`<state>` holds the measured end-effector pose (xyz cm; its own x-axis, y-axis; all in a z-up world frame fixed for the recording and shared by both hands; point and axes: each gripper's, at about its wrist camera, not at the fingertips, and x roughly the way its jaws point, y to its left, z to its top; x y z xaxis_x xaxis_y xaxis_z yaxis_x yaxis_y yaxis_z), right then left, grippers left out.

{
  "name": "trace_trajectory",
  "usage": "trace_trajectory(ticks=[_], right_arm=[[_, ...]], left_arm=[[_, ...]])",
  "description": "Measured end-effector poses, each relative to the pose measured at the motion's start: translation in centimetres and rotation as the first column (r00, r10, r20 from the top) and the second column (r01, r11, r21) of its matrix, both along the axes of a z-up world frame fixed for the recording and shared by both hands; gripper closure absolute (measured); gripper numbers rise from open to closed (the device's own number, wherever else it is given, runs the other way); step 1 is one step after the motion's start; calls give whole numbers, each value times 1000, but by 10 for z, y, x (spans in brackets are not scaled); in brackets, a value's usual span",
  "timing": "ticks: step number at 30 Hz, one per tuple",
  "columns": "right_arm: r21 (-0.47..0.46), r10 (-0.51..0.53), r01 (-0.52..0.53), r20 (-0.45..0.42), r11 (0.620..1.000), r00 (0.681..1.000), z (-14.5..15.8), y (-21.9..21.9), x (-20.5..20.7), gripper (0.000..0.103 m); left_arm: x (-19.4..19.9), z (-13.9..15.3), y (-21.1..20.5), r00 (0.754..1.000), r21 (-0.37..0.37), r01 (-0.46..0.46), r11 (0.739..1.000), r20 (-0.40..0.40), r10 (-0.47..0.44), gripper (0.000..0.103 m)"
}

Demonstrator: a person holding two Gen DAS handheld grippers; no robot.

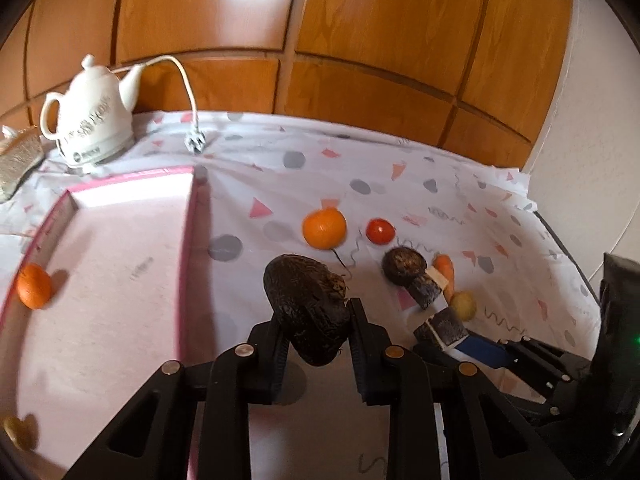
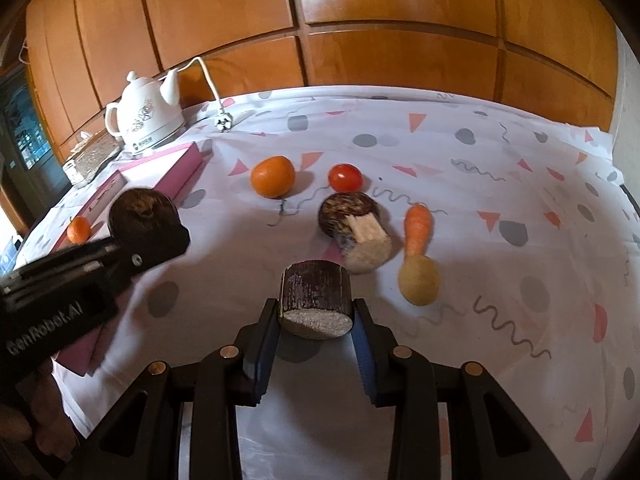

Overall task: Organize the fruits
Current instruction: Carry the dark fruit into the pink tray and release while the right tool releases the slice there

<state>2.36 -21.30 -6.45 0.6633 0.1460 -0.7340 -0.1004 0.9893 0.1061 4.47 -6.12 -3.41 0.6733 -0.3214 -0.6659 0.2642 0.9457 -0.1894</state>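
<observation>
The left gripper [image 1: 316,320] has its jaws clamped on a dark rough fruit [image 1: 310,304], lifted beside the pink tray [image 1: 188,248]. The right gripper [image 2: 316,320] pinches a cut cane piece [image 2: 316,300]. At 12 o'clock beyond lie an orange [image 2: 273,176] and tomato [image 2: 345,177] on the tabletop [image 2: 500,184].

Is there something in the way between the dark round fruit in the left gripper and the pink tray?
Nothing visible blocks it. The left gripper holds the dark round fruit just beside the pink tray, whose low wall is the only thing to cross. Inside, one small orange lies at the far side.
</observation>
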Motion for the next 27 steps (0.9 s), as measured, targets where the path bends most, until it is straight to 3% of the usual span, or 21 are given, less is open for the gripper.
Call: trace_trajectory(ticks=[17,27], right_arm=[[34,150,-149,-18,988,989,20,43,14,67],[96,305,-301,-24,949,952,42,100,31,67]], left_arm=[[7,16,64,987,22,-162,986,9,162,76],[23,14,115,967,40,-255,966,-3,255,75]])
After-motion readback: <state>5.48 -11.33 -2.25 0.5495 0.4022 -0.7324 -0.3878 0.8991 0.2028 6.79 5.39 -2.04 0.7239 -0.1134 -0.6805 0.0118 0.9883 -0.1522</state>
